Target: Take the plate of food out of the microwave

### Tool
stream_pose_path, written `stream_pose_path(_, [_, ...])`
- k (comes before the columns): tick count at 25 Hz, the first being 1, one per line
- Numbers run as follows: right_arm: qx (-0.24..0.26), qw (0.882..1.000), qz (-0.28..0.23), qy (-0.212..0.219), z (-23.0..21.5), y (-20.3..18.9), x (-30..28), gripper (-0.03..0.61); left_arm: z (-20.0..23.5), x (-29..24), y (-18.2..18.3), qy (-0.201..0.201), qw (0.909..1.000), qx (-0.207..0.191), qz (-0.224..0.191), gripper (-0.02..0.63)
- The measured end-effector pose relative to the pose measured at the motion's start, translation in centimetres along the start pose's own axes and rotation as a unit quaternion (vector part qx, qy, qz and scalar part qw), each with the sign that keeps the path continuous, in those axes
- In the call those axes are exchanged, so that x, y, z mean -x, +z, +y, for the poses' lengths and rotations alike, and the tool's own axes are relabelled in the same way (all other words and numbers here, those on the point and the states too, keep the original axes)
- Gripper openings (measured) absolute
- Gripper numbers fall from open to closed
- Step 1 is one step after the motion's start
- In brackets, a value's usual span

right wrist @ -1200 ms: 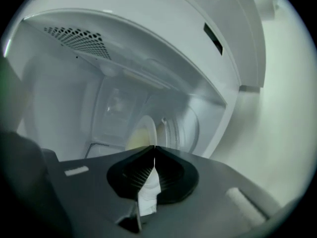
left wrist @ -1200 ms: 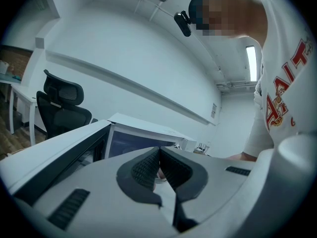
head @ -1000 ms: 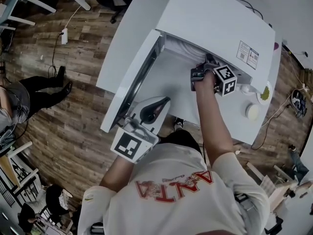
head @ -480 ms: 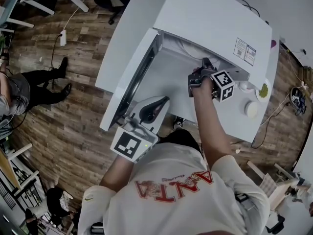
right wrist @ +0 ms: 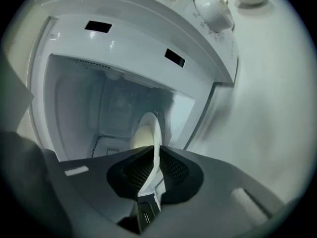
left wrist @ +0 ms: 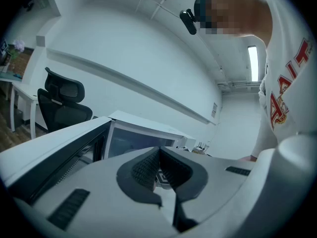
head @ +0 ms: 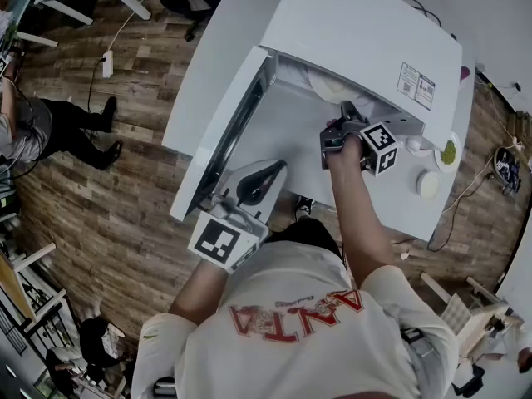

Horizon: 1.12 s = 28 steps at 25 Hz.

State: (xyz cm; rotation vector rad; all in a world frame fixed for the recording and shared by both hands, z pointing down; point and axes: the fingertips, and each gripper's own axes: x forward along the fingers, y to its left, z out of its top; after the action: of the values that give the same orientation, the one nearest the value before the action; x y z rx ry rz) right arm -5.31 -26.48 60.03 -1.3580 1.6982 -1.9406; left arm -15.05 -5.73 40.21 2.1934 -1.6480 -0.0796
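Observation:
The white microwave (head: 357, 32) stands on a white table with its door (head: 237, 123) swung open to the left. My right gripper (head: 342, 123) is at the oven's mouth, shut on the rim of a white plate (head: 331, 86) that pokes out of the cavity. In the right gripper view the plate (right wrist: 146, 133) stands edge-on between the pads, with pale food on its left face, and the right gripper (right wrist: 155, 151) clamps its near rim. My left gripper (head: 264, 174) hovers by the door's lower edge; its fingertips (left wrist: 148, 163) meet on nothing.
A small bowl with something green (head: 449, 153) and a round white lid (head: 429, 189) sit on the table right of the microwave. The table's front edge (head: 179, 214) is beside the left gripper. A person (head: 33, 135) sits at the far left, and an office chair (left wrist: 62, 103) stands beyond the door.
The right gripper has drawn back a little toward me, and the plate's rim now shows outside the microwave opening. The left gripper has stayed put.

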Motion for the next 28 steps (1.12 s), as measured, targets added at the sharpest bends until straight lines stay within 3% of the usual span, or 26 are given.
stream_pose_path(16, [-0.027,0.999,0.033,0.007,-0.3,-1.3,-2.0,0.048,-0.4,0.2,-0.8,-0.007,0.9999,0.007,0.009,0.009])
stream_pose_path(28, [-0.043,0.998,0.046,0.004,-0.5,-1.7,-1.4,0.018,-0.7,0.2,-0.7,-0.013,0.9998,0.010,0.007,0.009])
